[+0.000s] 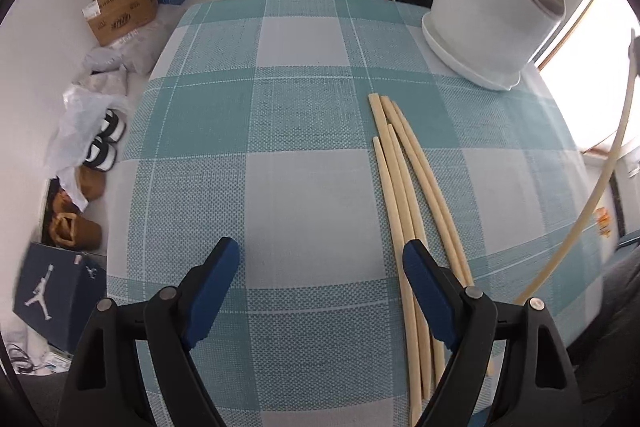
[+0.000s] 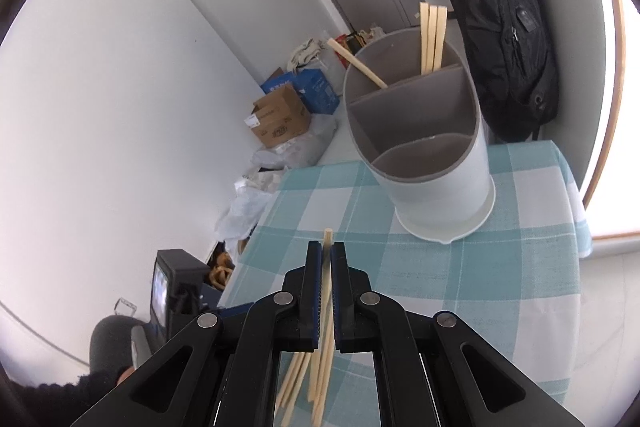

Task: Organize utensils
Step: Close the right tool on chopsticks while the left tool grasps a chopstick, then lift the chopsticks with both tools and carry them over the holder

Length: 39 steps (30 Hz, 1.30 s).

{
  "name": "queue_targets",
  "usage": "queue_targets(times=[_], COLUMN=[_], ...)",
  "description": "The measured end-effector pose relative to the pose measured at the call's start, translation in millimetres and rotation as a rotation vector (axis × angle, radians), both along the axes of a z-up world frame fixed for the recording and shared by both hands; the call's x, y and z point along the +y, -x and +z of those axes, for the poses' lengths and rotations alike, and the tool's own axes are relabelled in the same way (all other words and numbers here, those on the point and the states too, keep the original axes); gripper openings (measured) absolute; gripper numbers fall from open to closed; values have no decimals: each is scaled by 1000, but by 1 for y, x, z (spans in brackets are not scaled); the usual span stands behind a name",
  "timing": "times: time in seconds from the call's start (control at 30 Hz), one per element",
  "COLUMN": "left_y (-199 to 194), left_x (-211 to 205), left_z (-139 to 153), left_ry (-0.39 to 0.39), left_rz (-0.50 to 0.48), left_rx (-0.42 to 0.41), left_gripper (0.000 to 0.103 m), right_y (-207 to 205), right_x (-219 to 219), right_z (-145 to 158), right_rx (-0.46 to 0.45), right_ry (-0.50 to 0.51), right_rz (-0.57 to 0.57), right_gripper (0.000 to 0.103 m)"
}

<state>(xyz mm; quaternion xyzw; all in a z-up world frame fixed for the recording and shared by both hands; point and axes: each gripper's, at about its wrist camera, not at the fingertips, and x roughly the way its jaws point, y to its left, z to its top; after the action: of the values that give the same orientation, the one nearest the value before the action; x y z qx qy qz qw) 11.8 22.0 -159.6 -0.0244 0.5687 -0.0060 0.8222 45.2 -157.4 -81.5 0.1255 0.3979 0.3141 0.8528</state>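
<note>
Right gripper clamped on 1 chopstick, aimed toward holder for sorting; left gripper agape, idle beside 4 loose chopsticks.

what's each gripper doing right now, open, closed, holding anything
Left gripper: open, holding nothing, above the chopsticks on the table.
Right gripper: closed on one chopstick, short of the utensil holder.

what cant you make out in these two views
- Lower ends of the loose chopsticks: left wrist view, covered by the left tongs and cut by the bottom edge.
- Held chopstick: right wrist view, mostly hidden between the shut right tongs.
- Holder compartment bottoms: its own walls block them.
</note>
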Motion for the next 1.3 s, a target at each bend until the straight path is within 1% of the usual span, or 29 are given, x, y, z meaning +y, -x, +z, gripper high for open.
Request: queue_targets(times=[0.1,0.13,0.2,0.23,0.3,0.47,0.63,0.7,0.8,0.83,0.9,0.93,1.0,1.07,1.13,1.2,1.23,1.27,1.3], left_y=[1,0,-4,-5,-8,-20,-31,-32,-33,-34,-35,-34,-35,-36,-37,-38,-38,-38,-38], left_x=[-2,-3,-9,-9,-5,-3,-7,-11,-13,-14,-13,-11,-11,-14,-22,-32,-33,-33,-33], left_z=[0,-1,-2,-2,-3,-5,-6,-5,-3,-3,-2,-2,-1,0,2,1,1,0,0], left_ry=[-9,-20,-68,-72,-51,-58,-60,-61,-53,-52,-50,-51,-52,-54,-67,-128,-142,-147,-133], left_rz=[26,30,14,17,41,59,47,33,9,-3,-17,-20,-17,-39,-66,-91,-91,-85,-77], left_rx=[-5,1,4,8,21,42,40,38,32,28,22,13,8,6,4,-10,-13,-9,-6], left_gripper=[81,81,82,83,83,83,81,78,67,62,56,50,44,29,20,20,20,20,18], right_y=[5,7,7,7,8,14,13,13,13,13,12,12,11,11,11,12,12,12,12], right_x=[-4,-6,-13,-16,-21,-33,-44,-46,-51,-53,-55,-56,-58,-60,-60,-60,-60,-60,-60], right_z=[1,0,-3,-4,-2,4,2,3,2,2,2,2,1,1,1,0,1,1,1], right_rx=[-18,-16,1,6,5,-17,0,1,0,0,3,4,10,13,9,9,10,11,10], right_ry=[0,-3,-22,-28,-44,-67,-88,-87,-88,-90,-94,-92,-96,-101,-100,-102,-102,-102,-101], right_rz=[9,3,-9,-16,-32,-56,-91,-105,-119,-123,-129,-132,-135,-135,-138,-141,-142,-143,-144], right_gripper=[4,4,4,4,4,3,3,3,3,3,3,3,3,3,3,3,3,3,3])
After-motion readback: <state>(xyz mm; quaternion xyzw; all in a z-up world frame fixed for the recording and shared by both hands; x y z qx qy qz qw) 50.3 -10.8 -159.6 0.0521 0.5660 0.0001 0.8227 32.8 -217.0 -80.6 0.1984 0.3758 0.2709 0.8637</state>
